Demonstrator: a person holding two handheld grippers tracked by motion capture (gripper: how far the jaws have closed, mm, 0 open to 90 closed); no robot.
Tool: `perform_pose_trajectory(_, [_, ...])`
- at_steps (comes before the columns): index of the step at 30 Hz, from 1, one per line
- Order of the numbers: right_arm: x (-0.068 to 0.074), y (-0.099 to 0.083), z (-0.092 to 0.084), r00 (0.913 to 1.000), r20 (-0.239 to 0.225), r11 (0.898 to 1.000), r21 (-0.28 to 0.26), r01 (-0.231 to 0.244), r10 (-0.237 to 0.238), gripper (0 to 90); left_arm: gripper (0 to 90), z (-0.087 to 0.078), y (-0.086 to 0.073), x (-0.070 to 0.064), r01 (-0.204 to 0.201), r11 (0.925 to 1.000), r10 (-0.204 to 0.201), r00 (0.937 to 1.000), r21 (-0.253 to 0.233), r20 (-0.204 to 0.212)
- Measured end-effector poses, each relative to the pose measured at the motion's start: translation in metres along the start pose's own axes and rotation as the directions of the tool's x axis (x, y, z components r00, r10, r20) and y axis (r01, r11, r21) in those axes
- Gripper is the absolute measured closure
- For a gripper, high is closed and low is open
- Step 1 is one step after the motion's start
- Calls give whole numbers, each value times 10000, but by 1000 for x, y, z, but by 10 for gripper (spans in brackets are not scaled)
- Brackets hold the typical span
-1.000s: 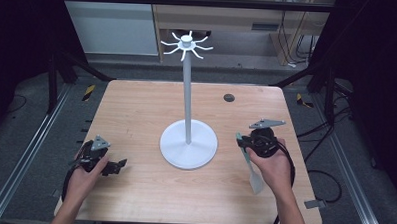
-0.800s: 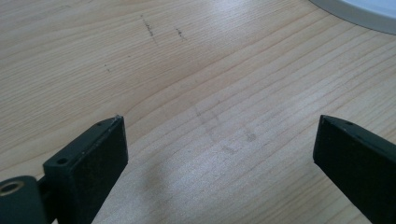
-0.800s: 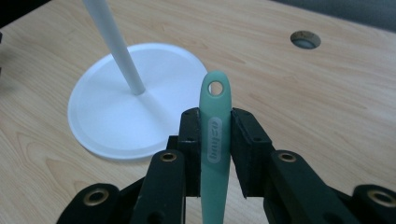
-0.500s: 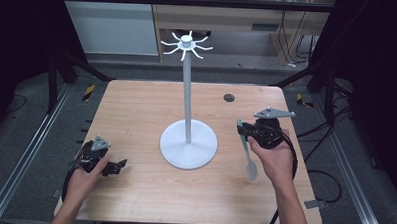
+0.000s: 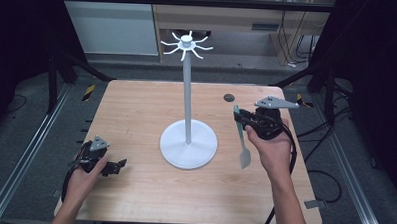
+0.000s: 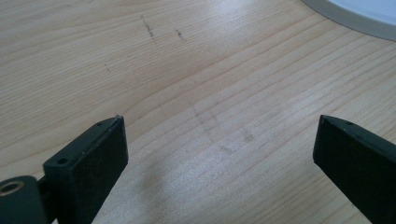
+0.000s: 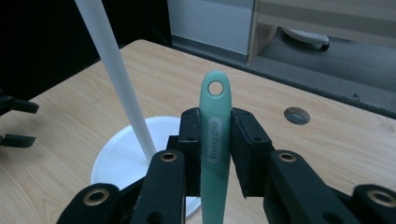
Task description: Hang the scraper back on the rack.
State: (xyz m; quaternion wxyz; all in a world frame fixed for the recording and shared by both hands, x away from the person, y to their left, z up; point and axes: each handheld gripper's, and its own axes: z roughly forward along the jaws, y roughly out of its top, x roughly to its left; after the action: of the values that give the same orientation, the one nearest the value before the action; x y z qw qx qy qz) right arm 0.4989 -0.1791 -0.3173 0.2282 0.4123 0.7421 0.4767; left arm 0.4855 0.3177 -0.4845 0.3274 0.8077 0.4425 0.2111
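Note:
A white stand (image 5: pixel 187 91) with a round base (image 5: pixel 189 144) and hooks at its top (image 5: pixel 187 43) rises from the middle of the table. My right gripper (image 5: pixel 240 117) is shut on the handle of a pale green spatula (image 5: pixel 242 142), held above the table right of the base with its blade hanging toward me. The spatula's handle (image 7: pixel 214 135) with its hanging hole sticks up between the jaws of my right gripper (image 7: pixel 215 140), and the pole (image 7: pixel 119 77) stands to its left. My left gripper (image 5: pixel 115 165) rests low at the table's near left, open (image 6: pixel 217 154) over bare wood.
A small dark round inset (image 5: pixel 229 97) sits in the wooden table (image 5: pixel 136 115) at the back right. The stand's base edge (image 6: pixel 359 18) lies ahead of my left gripper. Metal frame rails (image 5: pixel 30 146) run along both sides of the table.
My right gripper has lifted the spatula off the table and carried it farther back, with the handle end turning upward. The left gripper has stayed put.

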Motion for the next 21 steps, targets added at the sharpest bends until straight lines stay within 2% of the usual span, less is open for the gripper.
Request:
perform_pose_trajectory(10, [6,8,5,9999,-160,9993,-381,-35,29,748,29,-3,-3,-3,19,10000,-19,10000,-68,27])
perform_pose_trajectory(21, [11,22,1,9996,-268,9953,-973,12,-38,748,30,-3,-2,-3,-34,10000,34,10000,-73,19])
